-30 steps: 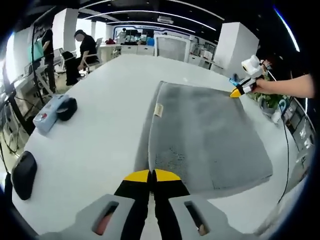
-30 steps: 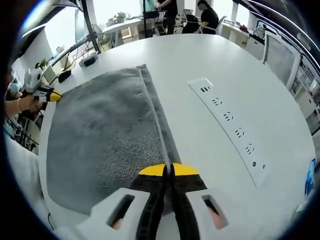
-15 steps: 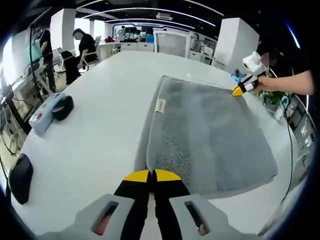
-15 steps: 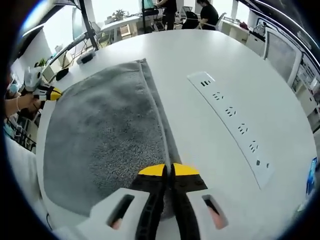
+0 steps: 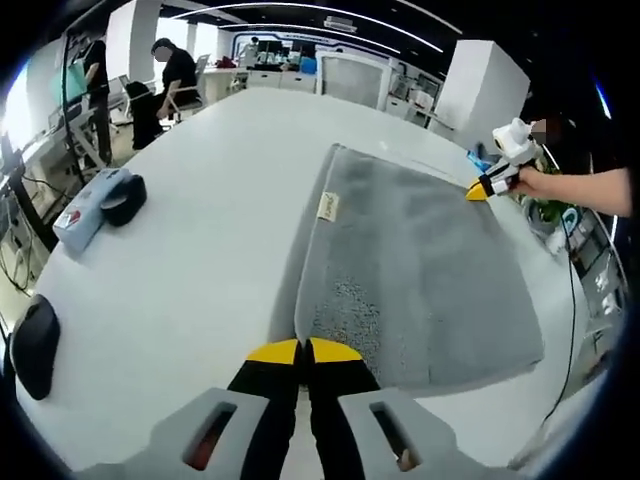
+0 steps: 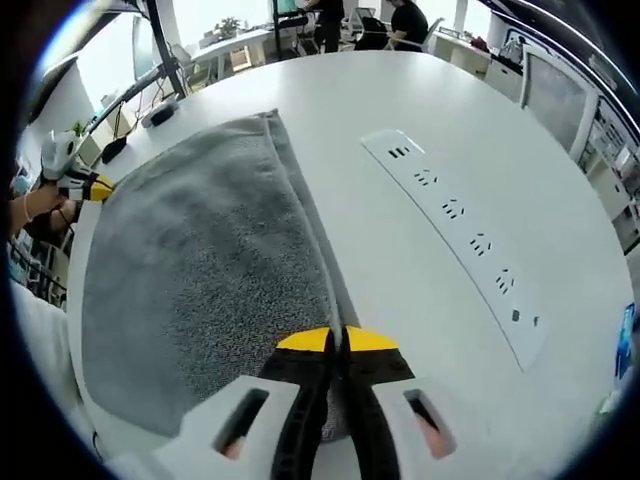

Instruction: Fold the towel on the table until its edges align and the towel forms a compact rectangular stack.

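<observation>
1. Left gripper view: left gripper [image 5: 304,351] at bottom centre, yellow tips pressed together, pinching the near corner of the towel [image 5: 420,270].
2. Towel grey, folded double, lay flat on the white table [image 5: 200,260], spread from centre toward right of frame; small tag [image 5: 326,206] seen near its left edge.
3. Right gripper [image 5: 478,189] visible at upper right, at the far towel corner, held by a hand [image 5: 540,182]; could not tell jaw state from this view.
4. Left of frame: pale blue box [image 5: 84,208] with a dark object [image 5: 120,200] touching it; black mouse [image 5: 34,345] at far left edge. People [image 5: 178,75] seated at desks in upper left.
5. Right gripper view: right gripper [image 6: 335,340] at bottom centre, tips closed together on the towel [image 6: 200,280] edge.
6. Towel filled left half of frame; folded edge ran from the tips up toward top centre.
7. White power strip [image 6: 455,245] lay diagonally at right, apart from towel.
8. Left gripper [image 6: 95,187] seen at upper left, at the far corner.
</observation>
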`<state>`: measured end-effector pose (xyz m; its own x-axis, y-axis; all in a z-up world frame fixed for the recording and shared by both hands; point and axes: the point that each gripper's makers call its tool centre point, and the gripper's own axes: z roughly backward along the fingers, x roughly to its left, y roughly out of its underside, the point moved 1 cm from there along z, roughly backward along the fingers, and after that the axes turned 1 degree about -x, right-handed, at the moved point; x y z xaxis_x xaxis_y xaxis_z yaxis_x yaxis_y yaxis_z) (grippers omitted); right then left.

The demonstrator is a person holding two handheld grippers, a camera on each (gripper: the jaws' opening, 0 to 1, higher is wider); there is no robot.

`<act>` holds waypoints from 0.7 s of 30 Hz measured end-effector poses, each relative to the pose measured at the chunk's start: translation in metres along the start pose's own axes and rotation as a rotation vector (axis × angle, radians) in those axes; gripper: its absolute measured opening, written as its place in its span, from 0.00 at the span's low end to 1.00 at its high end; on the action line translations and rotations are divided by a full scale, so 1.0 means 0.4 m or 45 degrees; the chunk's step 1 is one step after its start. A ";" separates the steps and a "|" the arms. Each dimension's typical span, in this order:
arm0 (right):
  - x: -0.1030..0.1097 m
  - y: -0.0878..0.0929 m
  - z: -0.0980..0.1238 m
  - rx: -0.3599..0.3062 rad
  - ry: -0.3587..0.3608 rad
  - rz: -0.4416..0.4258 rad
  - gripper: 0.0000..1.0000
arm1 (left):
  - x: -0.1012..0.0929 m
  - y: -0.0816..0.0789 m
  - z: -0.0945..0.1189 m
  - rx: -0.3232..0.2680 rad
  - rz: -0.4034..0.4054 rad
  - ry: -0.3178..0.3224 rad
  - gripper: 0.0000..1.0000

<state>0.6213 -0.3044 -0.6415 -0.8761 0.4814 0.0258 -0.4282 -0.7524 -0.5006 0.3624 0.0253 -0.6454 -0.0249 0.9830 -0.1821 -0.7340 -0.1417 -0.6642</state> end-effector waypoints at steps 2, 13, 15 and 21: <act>-0.003 0.000 0.006 -0.013 -0.001 -0.025 0.01 | 0.001 0.000 0.000 0.002 0.009 0.012 0.03; 0.003 -0.016 0.007 -0.042 0.010 -0.009 0.05 | -0.001 0.002 -0.001 -0.006 0.007 0.008 0.03; 0.008 -0.048 0.011 -0.081 0.009 -0.001 0.05 | 0.000 0.001 -0.002 -0.007 0.013 0.007 0.03; 0.036 -0.150 0.000 -0.191 -0.025 0.008 0.08 | -0.005 0.001 -0.002 0.000 0.011 0.024 0.06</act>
<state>0.6342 -0.2523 -0.6109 -0.8836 0.4667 0.0384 -0.3859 -0.6792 -0.6243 0.3626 0.0231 -0.6459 -0.0183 0.9793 -0.2018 -0.7338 -0.1502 -0.6625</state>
